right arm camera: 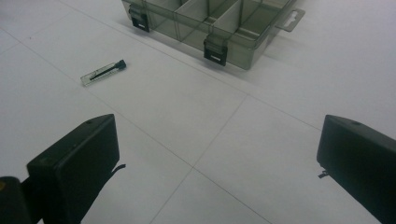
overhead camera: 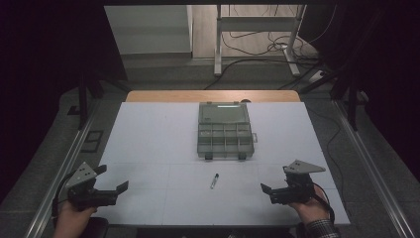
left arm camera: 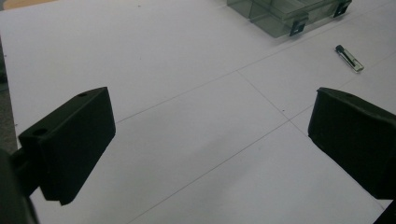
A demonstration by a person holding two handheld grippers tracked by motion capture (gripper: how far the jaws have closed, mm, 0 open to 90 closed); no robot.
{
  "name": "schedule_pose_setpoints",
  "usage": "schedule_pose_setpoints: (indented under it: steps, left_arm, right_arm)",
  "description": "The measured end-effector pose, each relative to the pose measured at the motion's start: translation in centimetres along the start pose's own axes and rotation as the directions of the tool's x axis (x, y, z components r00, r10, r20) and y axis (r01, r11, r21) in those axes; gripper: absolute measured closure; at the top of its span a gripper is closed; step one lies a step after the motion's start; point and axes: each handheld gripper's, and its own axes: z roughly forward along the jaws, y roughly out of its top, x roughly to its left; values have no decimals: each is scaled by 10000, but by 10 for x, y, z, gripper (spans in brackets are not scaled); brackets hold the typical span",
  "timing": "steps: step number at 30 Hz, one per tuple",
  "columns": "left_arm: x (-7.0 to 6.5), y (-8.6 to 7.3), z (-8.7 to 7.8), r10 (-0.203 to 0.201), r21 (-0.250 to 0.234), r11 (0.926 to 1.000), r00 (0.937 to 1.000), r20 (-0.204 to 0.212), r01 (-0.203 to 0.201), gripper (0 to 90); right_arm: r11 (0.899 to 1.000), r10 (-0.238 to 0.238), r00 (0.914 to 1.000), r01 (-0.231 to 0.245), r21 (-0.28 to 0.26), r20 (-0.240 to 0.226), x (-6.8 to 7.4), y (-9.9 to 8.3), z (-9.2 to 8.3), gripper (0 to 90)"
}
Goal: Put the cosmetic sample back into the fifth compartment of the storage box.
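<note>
Nearest the person, the 2 tongs sit low at the front corners of the white worktop [overhead camera: 148,129]. The left tongs [overhead camera: 112,179] hover over the front left corner with jaws wide and nothing between them; the left gripper view looks past both black jaws onto bare worktop. The right tongs [overhead camera: 272,193] hang at the front right corner, also spread wide and empty.

Between them and a little farther in lies the vial [overhead camera: 214,180], a small clear tube with a dark cap, flat on the worktop and alone. From the left tongs it lies forward and to the right [left arm camera: 349,58], well apart. From the right tongs it lies forward and to the left [right arm camera: 103,73], also apart but somewhat closer, so the right hand looks the nearer one for a pickup. Its long axis runs almost front to back with a slight lean, the cap at the far end in the high view. A grasp would likely need the jaws set across that axis, closing on the tube's sides.

Beyond the vial sits the box [overhead camera: 225,130], a clear divided organiser with its lid open toward the far edge and 2 dark latches [right arm camera: 215,49] facing the person. The compartments look empty as far as can be told.
</note>
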Motion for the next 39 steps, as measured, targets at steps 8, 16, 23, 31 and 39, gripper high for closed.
schedule_pose_setpoints:
  steps: [8, 16, 23, 31, 39]
  left_arm:
    - [1, 0, 0, -21, -6, 10000, 10000, 38, 21, 15]
    - [1, 0, 0, -16, 12, 10000, 10000, 32, 16, 16]
    - [0, 0, 0, -6, 34, 10000, 10000, 38, 6, 16]
    - [1, 0, 1, -15, 57, 10000, 10000, 37, 15, 17]
    - [1, 0, 1, -18, 110, 9999, 10000, 62, 17, 18]
  right_arm:
    - [9999, -89, 9998, 90, 78, -155, 2, 3, 6, 0]
    - [9998, -184, 9989, 187, 67, -424, 7, 10, 13, 0]
    - [9988, -468, 9943, 478, 78, -959, 17, 18, 24, 0]
    - [9962, -766, 9881, 813, 305, -1336, 23, 26, 35, 0]
    - [9954, -895, 9824, 940, 196, -1640, 30, 33, 46, 0]
